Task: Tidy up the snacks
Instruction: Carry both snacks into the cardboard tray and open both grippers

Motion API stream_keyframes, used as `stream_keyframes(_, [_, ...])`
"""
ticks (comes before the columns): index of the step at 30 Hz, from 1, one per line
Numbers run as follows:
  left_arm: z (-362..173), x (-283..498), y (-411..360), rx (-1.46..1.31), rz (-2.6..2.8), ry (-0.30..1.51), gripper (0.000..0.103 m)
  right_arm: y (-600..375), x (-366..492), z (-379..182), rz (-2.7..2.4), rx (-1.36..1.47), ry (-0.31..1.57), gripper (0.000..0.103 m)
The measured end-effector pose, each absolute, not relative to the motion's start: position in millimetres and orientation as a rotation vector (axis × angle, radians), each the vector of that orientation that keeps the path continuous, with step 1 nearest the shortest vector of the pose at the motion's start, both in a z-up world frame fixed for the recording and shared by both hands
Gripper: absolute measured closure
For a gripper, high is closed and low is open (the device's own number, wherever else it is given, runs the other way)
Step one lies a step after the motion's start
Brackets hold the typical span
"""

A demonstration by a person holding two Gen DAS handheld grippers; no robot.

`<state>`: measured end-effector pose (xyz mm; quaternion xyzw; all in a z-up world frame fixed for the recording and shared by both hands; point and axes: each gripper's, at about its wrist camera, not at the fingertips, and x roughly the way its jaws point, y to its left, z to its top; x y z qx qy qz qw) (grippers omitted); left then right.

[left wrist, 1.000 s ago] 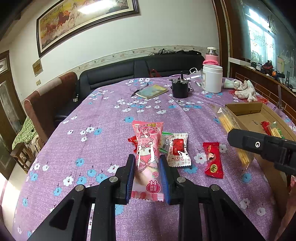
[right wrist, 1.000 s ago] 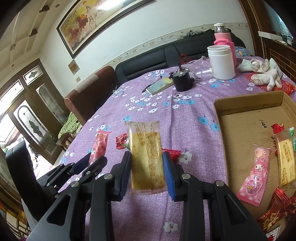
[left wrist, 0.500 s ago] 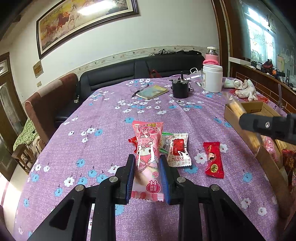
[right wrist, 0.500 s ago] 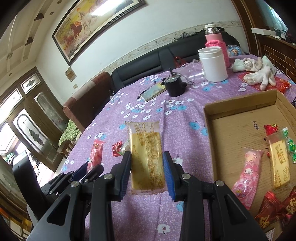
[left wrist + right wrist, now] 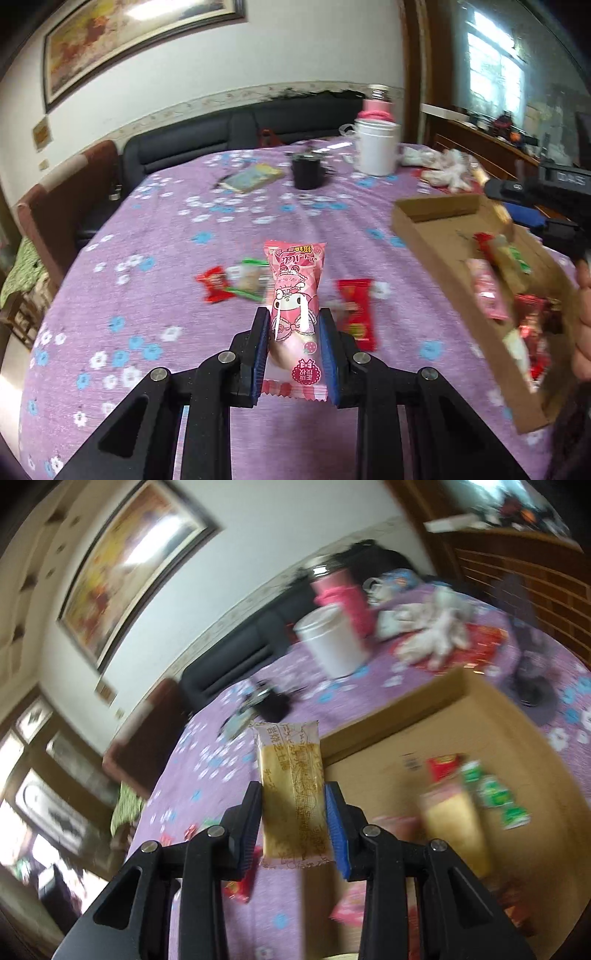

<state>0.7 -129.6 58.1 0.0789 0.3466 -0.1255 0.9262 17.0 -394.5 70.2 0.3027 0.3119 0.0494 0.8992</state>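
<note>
Gripping a pink cartoon-printed snack pack, left fingers; right fingers clamp a clear-wrapped yellow cake.

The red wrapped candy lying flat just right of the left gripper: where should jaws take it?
Across the narrow middle of the red wrapped candy, coming straight down onto the purple flowered tablecloth. It lies flat with its long axis running away from the camera, its long edges clear.

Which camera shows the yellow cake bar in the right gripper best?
The right wrist view: the yellow cake bar fills the middle, pinched between blue pads. The left wrist view catches only its blurred tip beyond the cardboard box.
</note>
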Motion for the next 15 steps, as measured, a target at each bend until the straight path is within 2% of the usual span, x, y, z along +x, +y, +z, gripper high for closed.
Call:
stream_keyframes(6, [68.7, 2.8, -178.7, 0.141, -0.399, 0.775, 0.077, -433.6, 16.1, 58.7, 0.013, 0.730, 0.669, 0.070])
stream_keyframes(15, [72.5, -2.3, -262.5, 0.117, -0.592, 0.850, 0.077, -456.5, 15.1, 49.2, -0.109, 0.723, 0.718, 0.070])
